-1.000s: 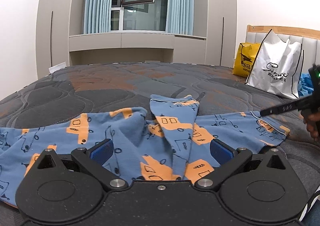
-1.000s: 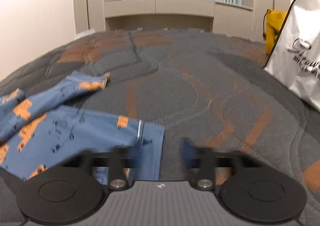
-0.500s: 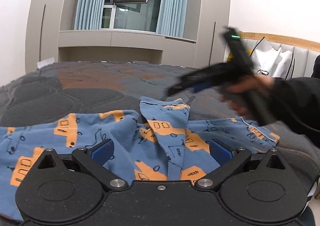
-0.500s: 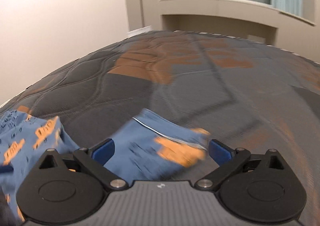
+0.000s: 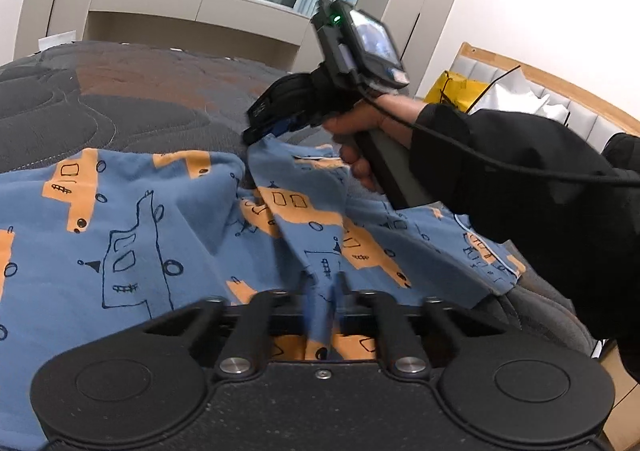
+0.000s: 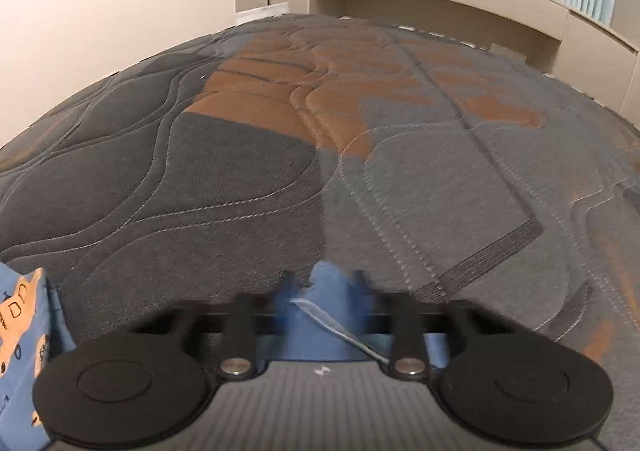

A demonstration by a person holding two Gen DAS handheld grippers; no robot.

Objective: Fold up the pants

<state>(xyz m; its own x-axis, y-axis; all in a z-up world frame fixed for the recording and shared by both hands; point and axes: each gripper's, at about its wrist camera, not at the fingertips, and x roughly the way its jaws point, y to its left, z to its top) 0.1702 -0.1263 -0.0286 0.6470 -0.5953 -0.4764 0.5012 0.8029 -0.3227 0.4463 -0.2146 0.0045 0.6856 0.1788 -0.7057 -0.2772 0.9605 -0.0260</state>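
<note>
Blue pants (image 5: 132,235) with orange vehicle prints lie spread and rumpled on the quilted bed (image 5: 120,111). My left gripper (image 5: 322,291) is shut on a raised fold of the pants near their middle, low in the left wrist view. Farther back, my right gripper (image 5: 260,131) pinches the far hem of that same ridge of cloth. In the right wrist view its jaws are closing, with a bunch of blue pants fabric (image 6: 328,315) and a white stitched hem between the fingers of the right gripper (image 6: 324,283). More pants show at that view's left edge.
A hand and black sleeve (image 5: 520,179) carry the right gripper across the pants. A yellow bag (image 5: 452,91) and a white bag (image 5: 516,91) stand by the wooden headboard (image 5: 560,91). Grey and brown mattress (image 6: 280,171) stretches toward the window cabinets.
Both grippers went from open to closed on pants fabric. The right gripper swept left from the right leg's end to the middle ridge's far hem. The left gripper moved in closer.
</note>
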